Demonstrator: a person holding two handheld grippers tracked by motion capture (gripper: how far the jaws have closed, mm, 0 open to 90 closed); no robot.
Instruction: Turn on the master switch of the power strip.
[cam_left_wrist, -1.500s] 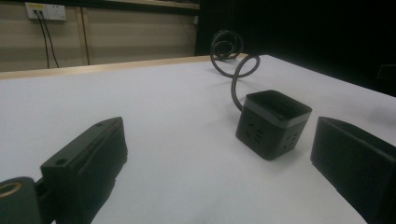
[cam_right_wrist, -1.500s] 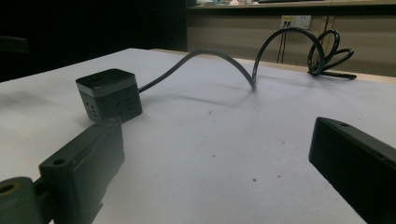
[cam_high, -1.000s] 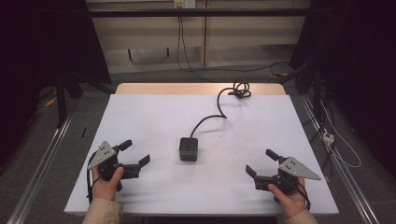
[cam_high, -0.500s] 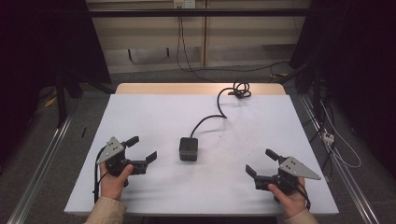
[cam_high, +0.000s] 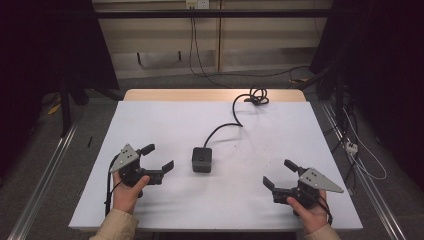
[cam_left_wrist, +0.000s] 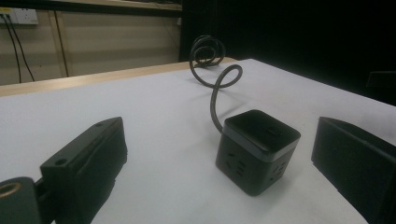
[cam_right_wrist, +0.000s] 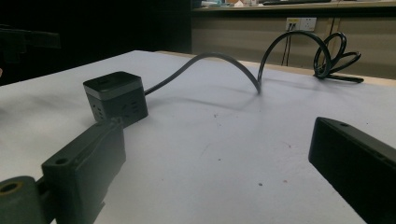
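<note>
Both grippers stand spread, holding nothing. Left gripper (cam_high: 160, 157), black with a grey three-cornered plate on top, hovers low over the white table (cam_high: 150, 120), jaws wide and aimed at the black cube-shaped power socket block (cam_high: 202, 159). In the left gripper view the cube (cam_left_wrist: 258, 149) sits just ahead, between the two jaw tips though nearer the right-hand one, and not touched. Right gripper (cam_high: 280, 174), same build, rests well apart from the cube on its other side, jaws also wide; in the right gripper view the cube (cam_right_wrist: 116, 97) lies farther off, beyond the left jaw.

Step in hand, as I judge it: approach. The left gripper looks to be lining up on the cube; no grasp yet. The next move calls for easing forward until the jaws straddle the cube's flat sides, then closing squarely. The cube is smooth and hard-edged, so an off-centre pinch could twist it or skid it along the table. The thick black cable (cam_high: 235, 117) leaves the cube's far side, away from both grippers, and runs to a loose coil (cam_high: 257, 95) at the table's far edge; it may tug back if the cube is lifted or pulled.

Count: two grippers, two hands, one cube socket, one cable with one coil, one table. Wall outlets at the back, too small to count surely.
</note>
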